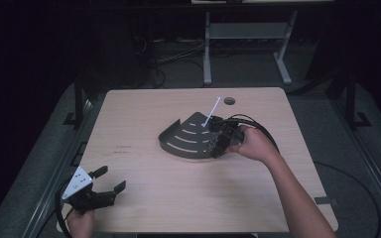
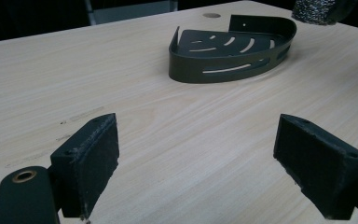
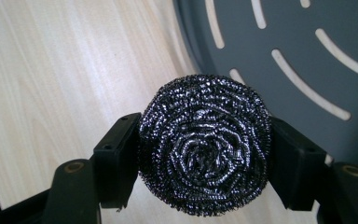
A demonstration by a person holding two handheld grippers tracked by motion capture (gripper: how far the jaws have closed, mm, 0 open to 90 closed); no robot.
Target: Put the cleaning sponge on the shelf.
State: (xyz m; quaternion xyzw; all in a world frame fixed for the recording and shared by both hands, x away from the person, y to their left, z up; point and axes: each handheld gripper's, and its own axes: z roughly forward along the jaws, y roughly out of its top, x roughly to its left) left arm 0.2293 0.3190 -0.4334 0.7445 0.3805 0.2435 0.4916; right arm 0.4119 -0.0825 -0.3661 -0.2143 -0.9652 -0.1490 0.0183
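Observation:
A round steel-wool scourer (image 3: 205, 144) sits pinched between the pads of my right gripper (image 3: 205, 151), which is shut on it. The scourer hangs over the curved front edge of a dark grey slotted corner caddy (image 3: 284, 28). From above, the right gripper (image 1: 217, 143) is at the right side of the caddy (image 1: 178, 148), mid-table. My left gripper (image 1: 111, 178) rests near the table's front left corner, open with nothing in it. Its wide-apart pads (image 2: 95, 158) frame the caddy (image 2: 223, 70) farther off, and the scourer (image 2: 324, 9) shows past the caddy's right end.
The light wooden table (image 1: 144, 114) has a round cable hole (image 1: 229, 100) near its back edge. A thin white stick (image 1: 212, 113) slants up from the caddy's back. A black cable (image 1: 258, 126) loops behind the right hand. A desk frame (image 1: 248, 44) stands beyond the table.

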